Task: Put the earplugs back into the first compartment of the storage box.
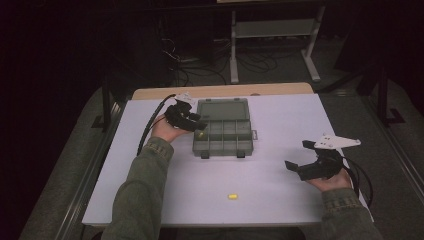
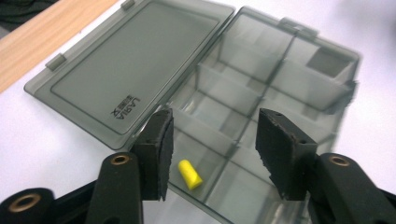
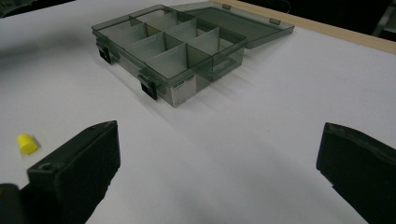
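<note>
Left gripper hovering over near-left corner of compartment box, jaws parted about halfway, nothing clamped. In left gripper view, yellow plug lying loose on floor of a corner compartment, just beside one pad, not pressed by either; same plug seen in high view as a yellow dot at the gripper tip.

Box: smoky grey, translucent, divided into several compartments, lid folded back flat on bench on the far side. Two dark latches on the near wall, seen in right gripper view. Other compartments look unfilled as far as can be told.

Right gripper held low over bench at the right, well apart from box, jaws spread wide, nothing between them. Grey three-cornered plate on top.

Second yellow plug lying on bare bench near the front edge, between the two forearms, well apart from box; in right gripper view off to the side of one jaw, not touched.

Green sleeves on both forearms.
</note>
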